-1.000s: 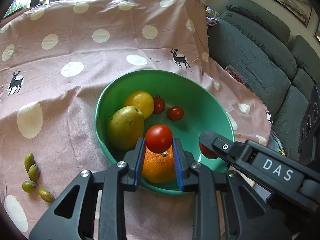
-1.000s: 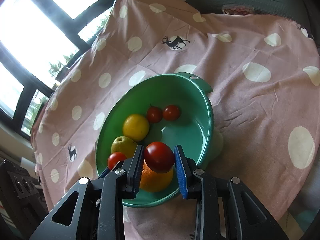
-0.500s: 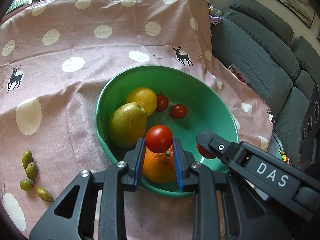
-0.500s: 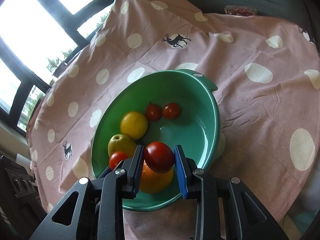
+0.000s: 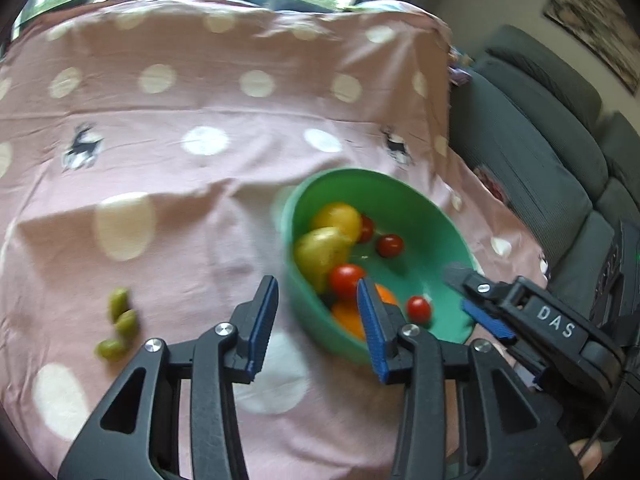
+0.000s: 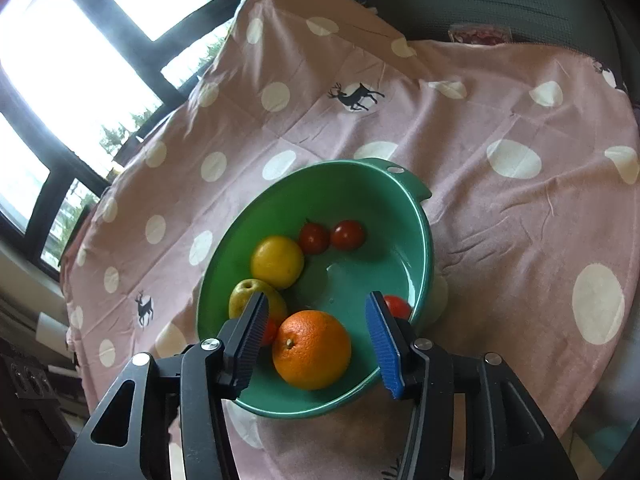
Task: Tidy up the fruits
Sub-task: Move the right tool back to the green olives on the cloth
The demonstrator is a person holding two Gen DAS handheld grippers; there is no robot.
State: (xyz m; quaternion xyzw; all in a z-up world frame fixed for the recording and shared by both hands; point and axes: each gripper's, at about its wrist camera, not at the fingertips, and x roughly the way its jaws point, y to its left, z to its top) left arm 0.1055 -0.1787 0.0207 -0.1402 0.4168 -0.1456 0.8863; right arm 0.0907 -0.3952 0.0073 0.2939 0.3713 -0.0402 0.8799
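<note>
altogether four tomatoes [image 5: 346, 280], one orange [image 6: 311, 349], three olives [image 5: 119, 325]

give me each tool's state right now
Left tool: open, holding nothing.
Right tool: open, holding nothing.

This is a home living room. A grey upholstered sofa [image 5: 532, 136] runs along the right side, with a framed picture [image 5: 596, 12] on the wall above it. Large dark-framed windows [image 6: 80, 92] at the far side show trees outside. A pink polka-dot cloth with deer prints [image 6: 500, 128] covers the table, holding a green fruit bowl [image 6: 416, 216].
</note>
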